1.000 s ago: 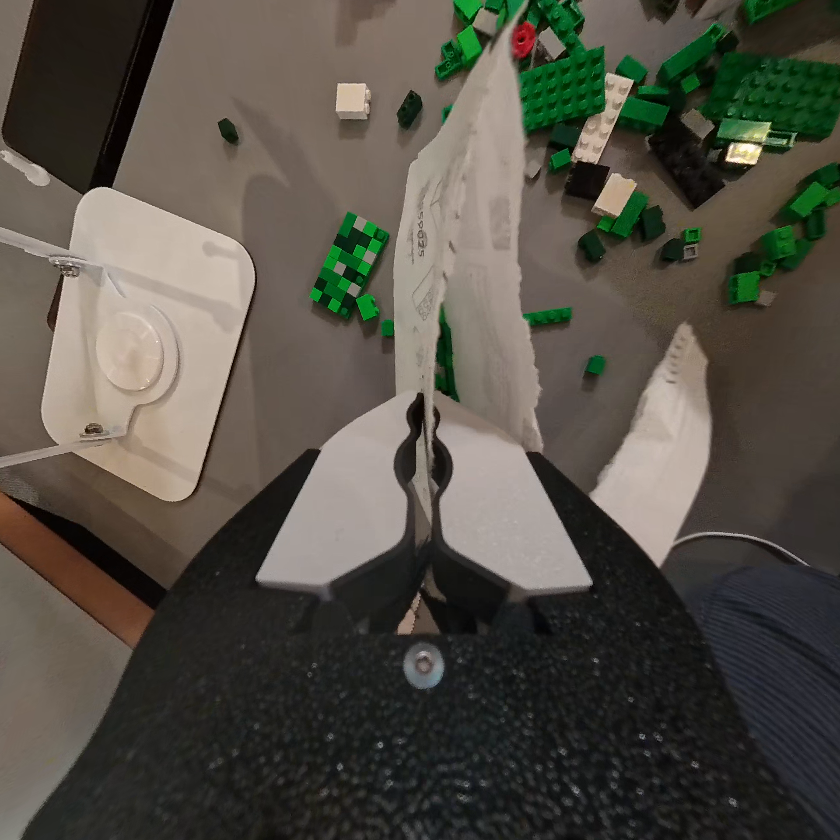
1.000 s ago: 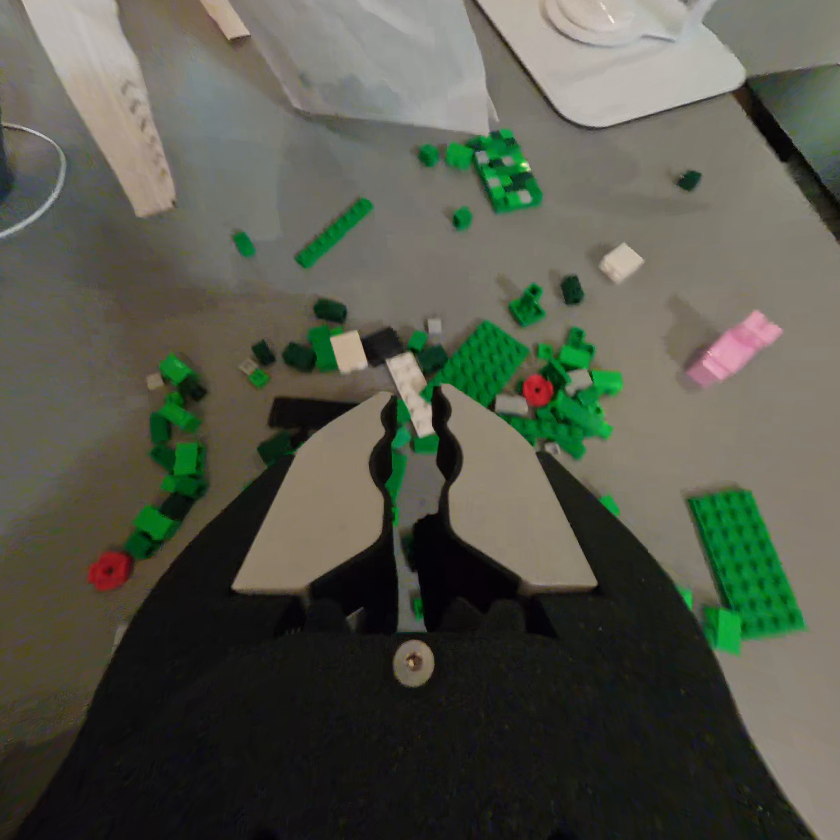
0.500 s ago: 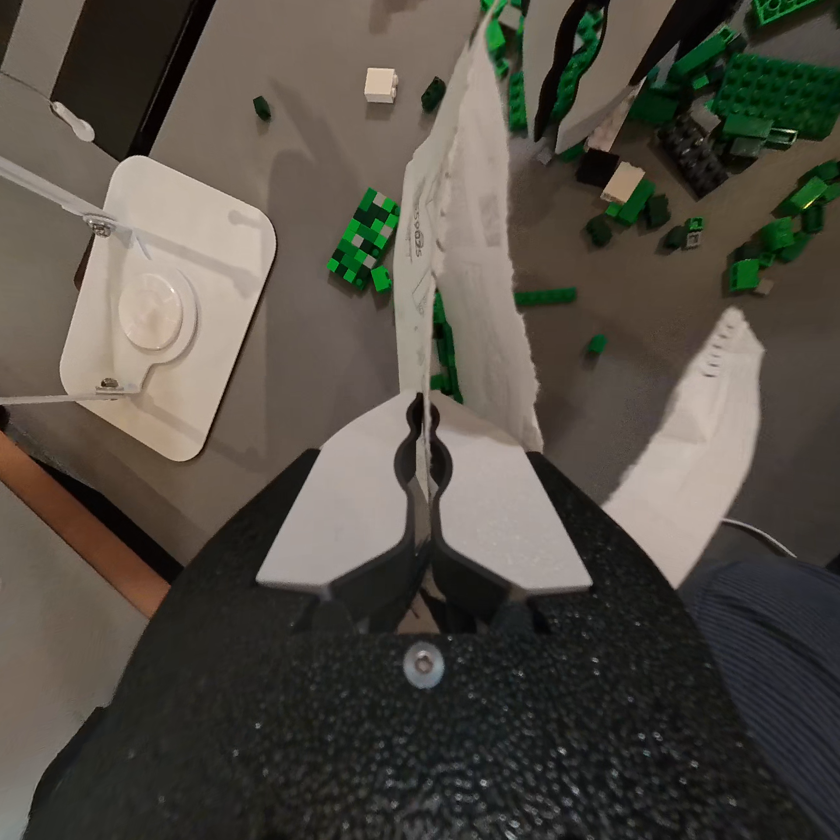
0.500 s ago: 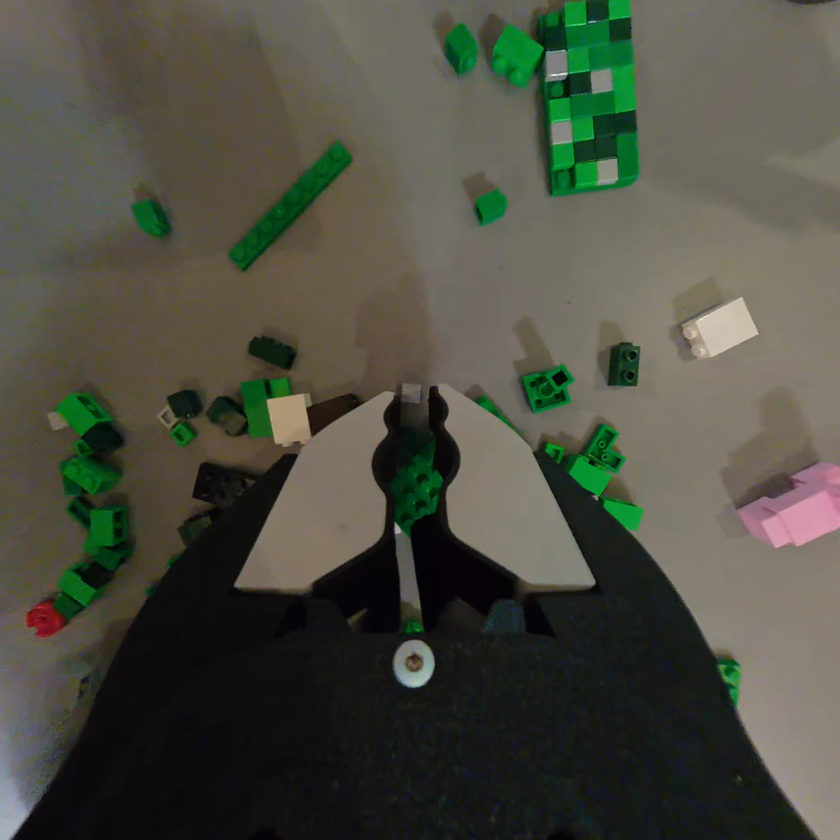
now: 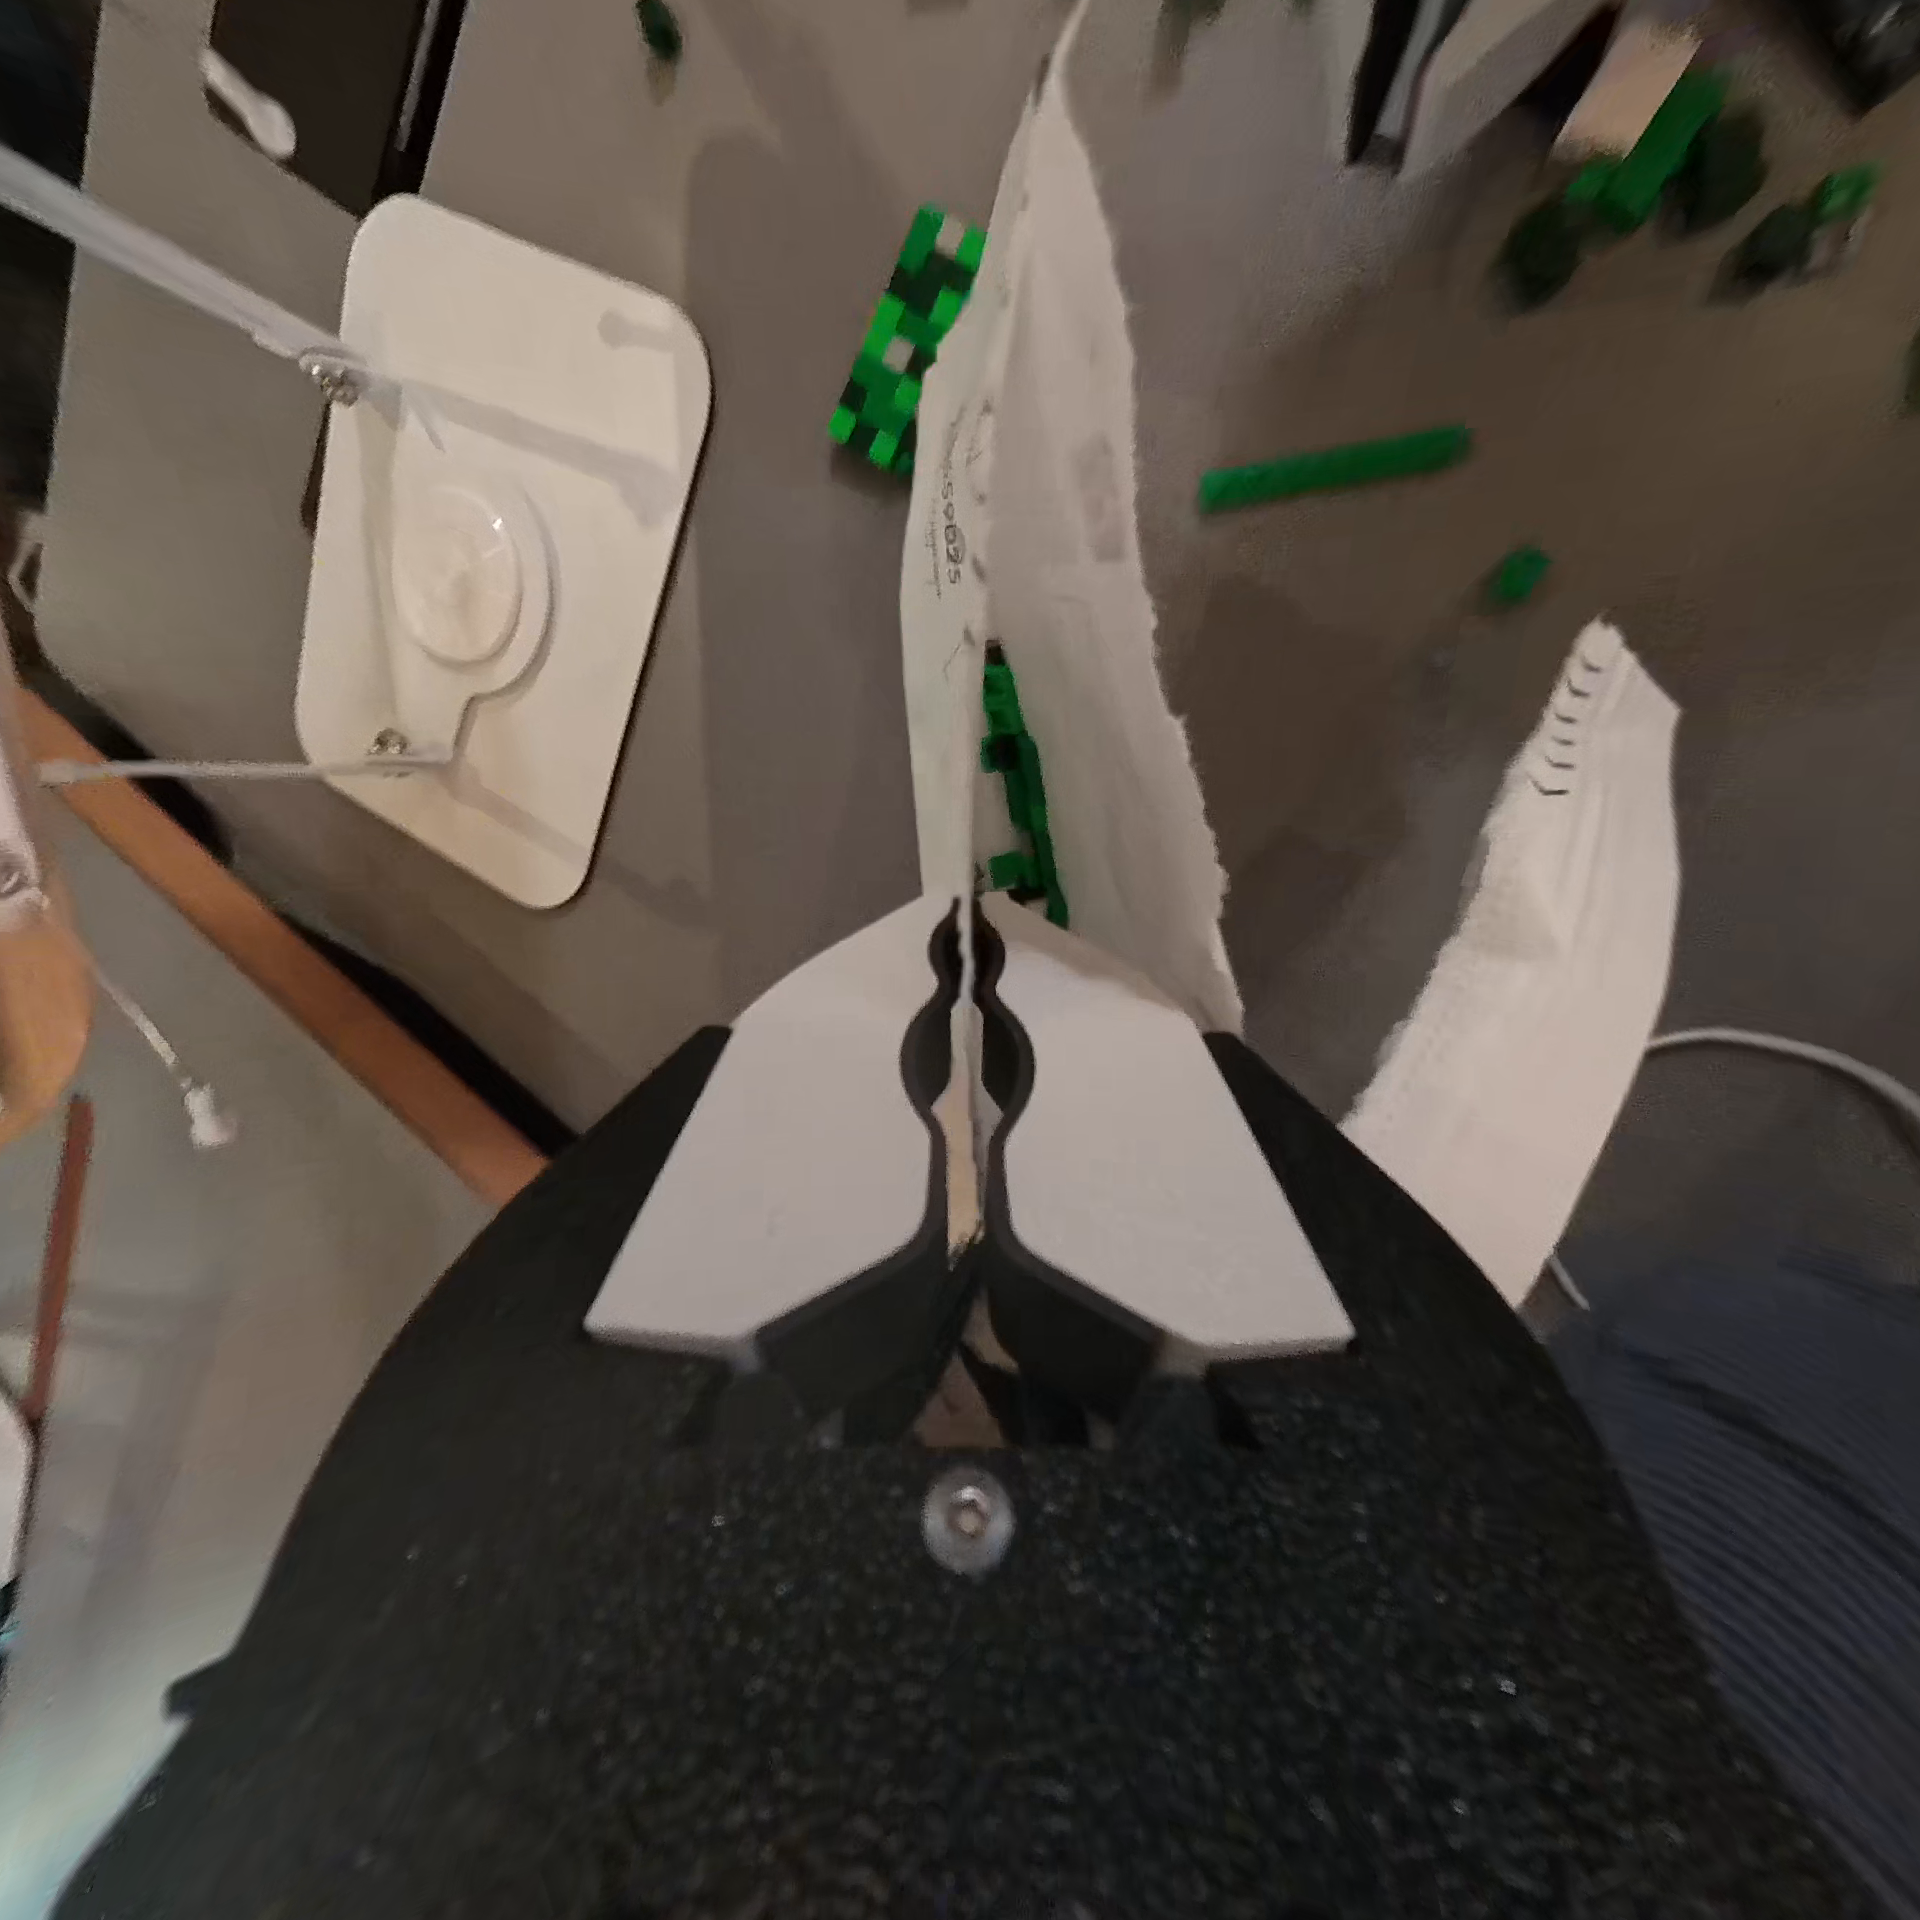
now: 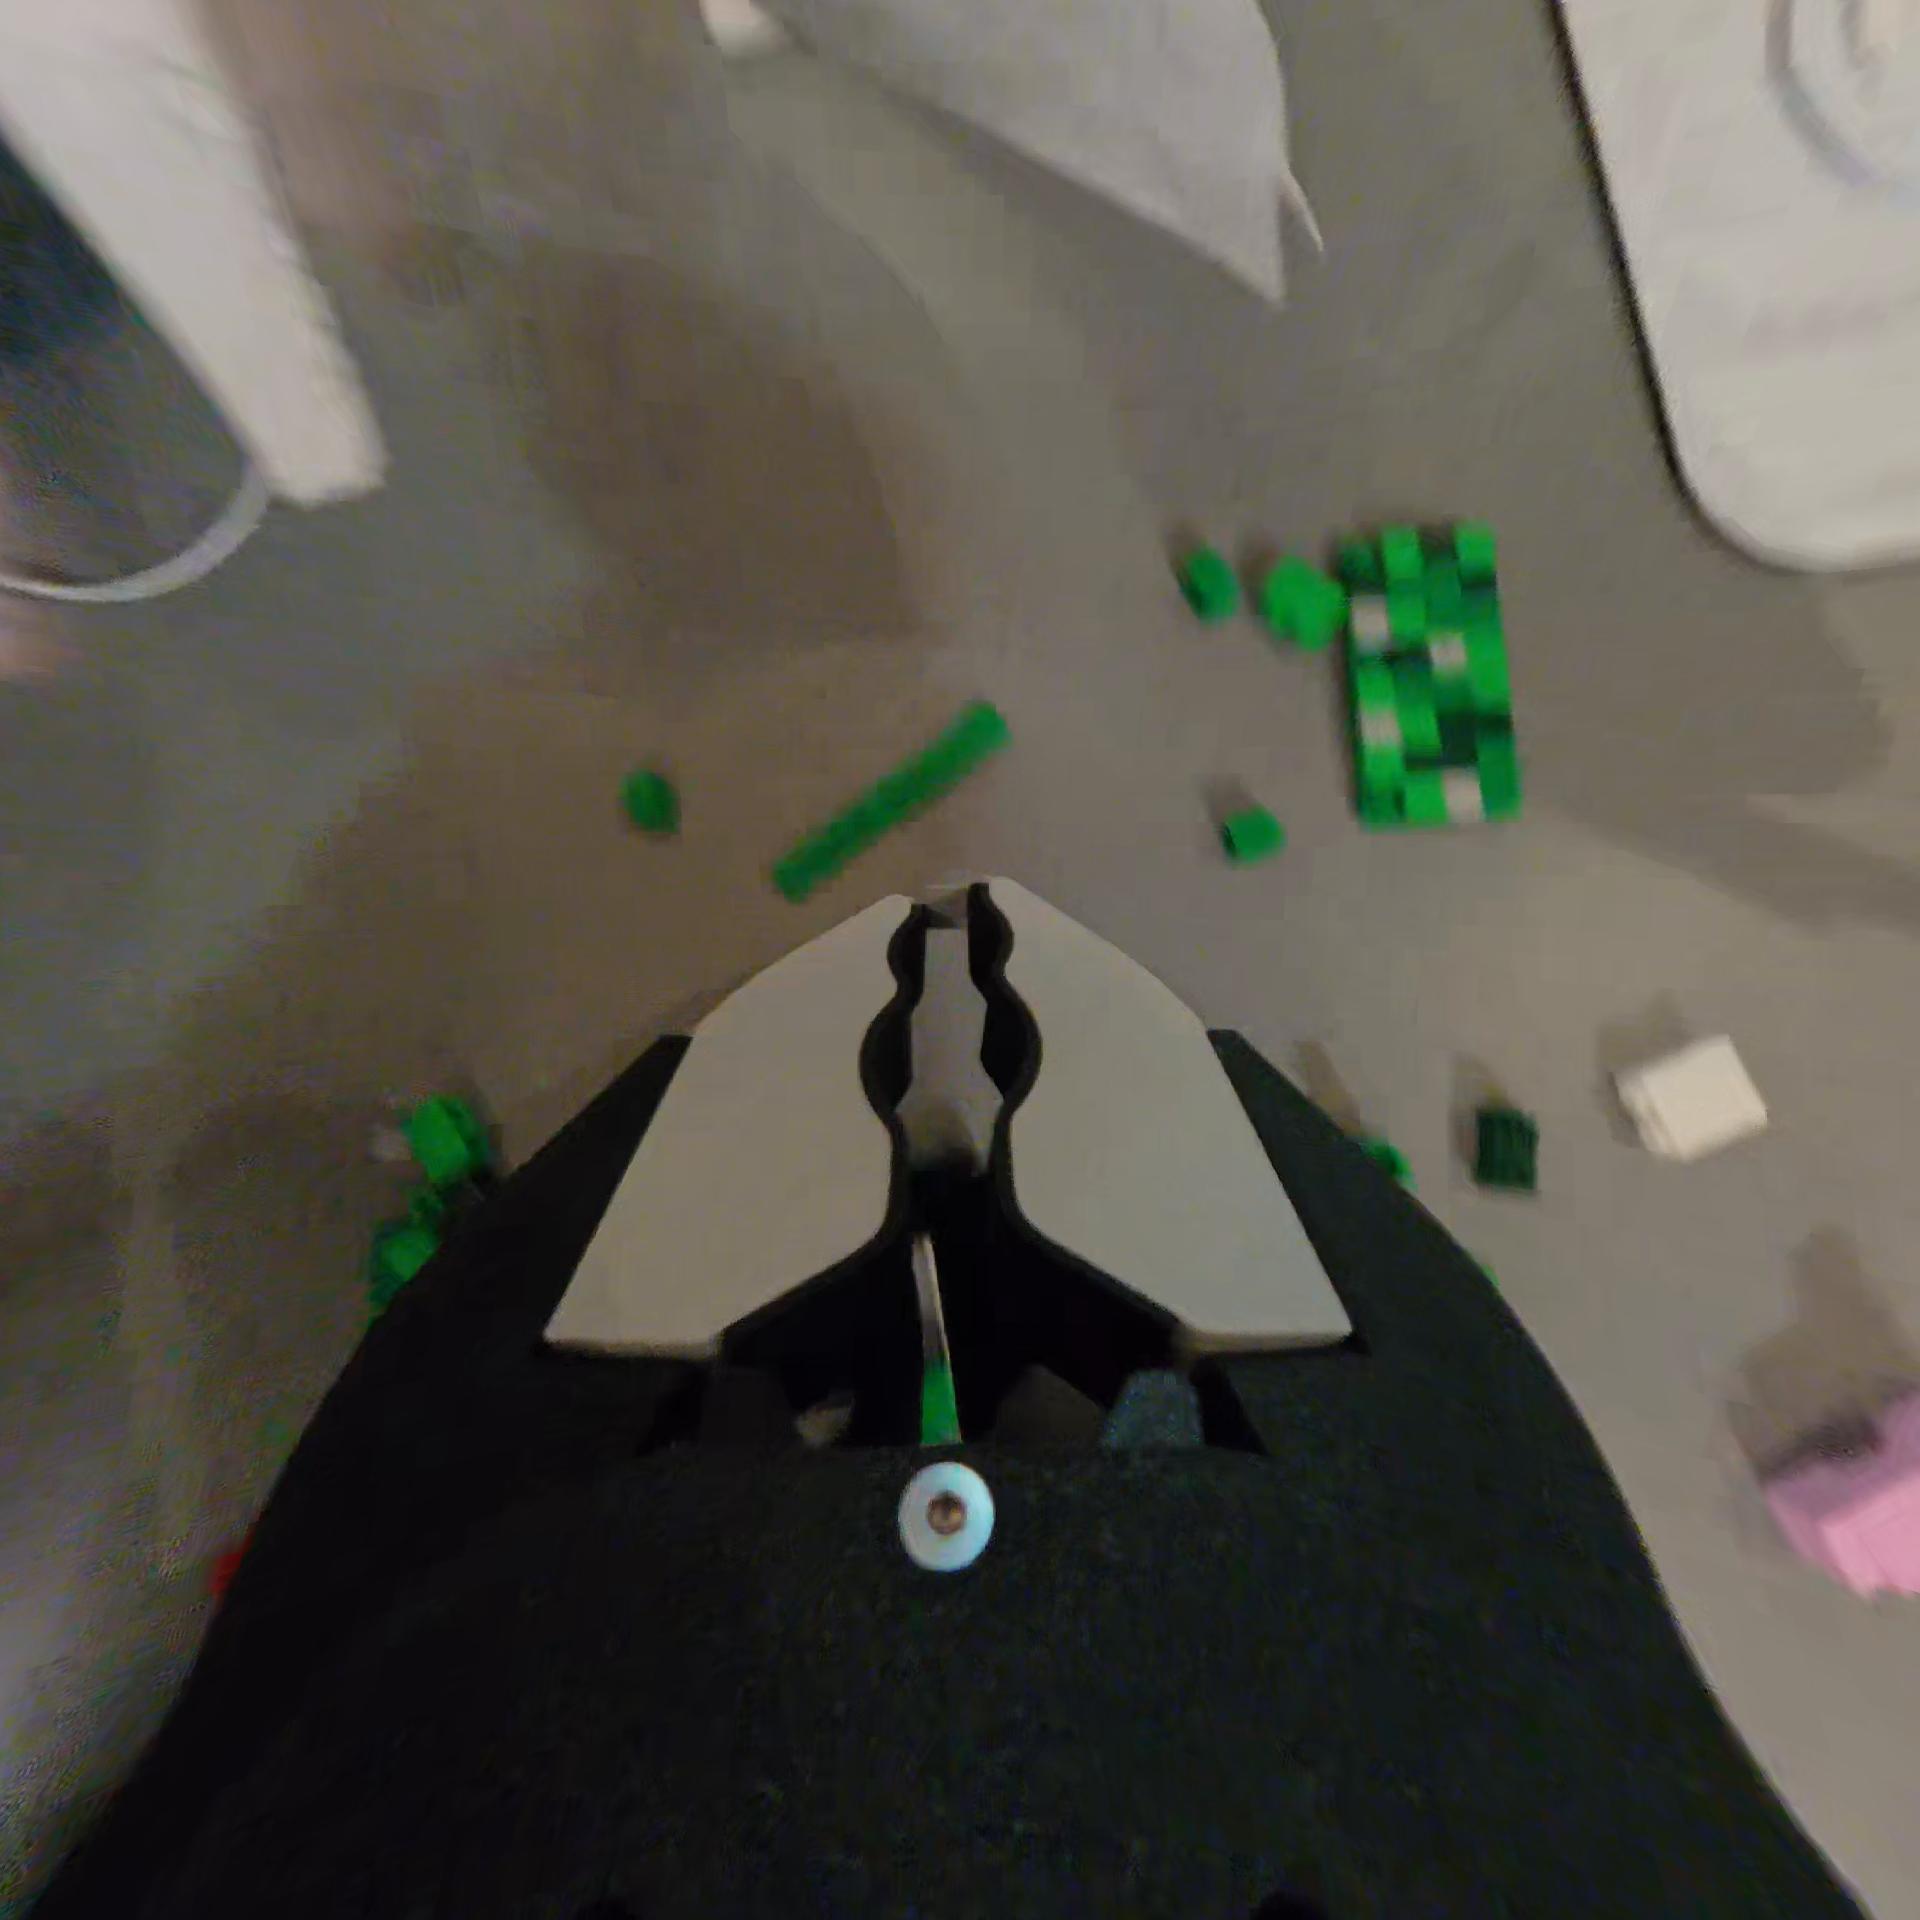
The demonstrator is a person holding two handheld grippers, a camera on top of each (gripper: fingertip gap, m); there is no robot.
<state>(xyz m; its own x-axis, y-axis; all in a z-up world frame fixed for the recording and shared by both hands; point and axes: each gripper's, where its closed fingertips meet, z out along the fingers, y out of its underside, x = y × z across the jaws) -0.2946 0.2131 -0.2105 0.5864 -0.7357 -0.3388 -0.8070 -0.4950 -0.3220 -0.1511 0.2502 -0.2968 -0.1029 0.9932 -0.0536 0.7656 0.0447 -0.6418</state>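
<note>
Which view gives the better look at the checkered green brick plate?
The right wrist view: the checkered green brick plate lies fully exposed on the grey table, though slightly blurred. In the left wrist view, the white paper bag held by the left gripper covers one edge of it.

1. Both views are dim and warm-toned, with no glare on the grey tabletop point(image 5: 790, 249).
2. Left wrist view: sharp at centre, motion-smeared from 12 to 2 o'clock — green bricks point(image 5: 1621, 187) streak there.
3. Right wrist view: blurred throughout; the pink piece point(image 6: 1849, 1496) at 4 o'clock doubles.
4. Soft shadows fall beside the bricks — wide-angle bending at the edges.
</note>
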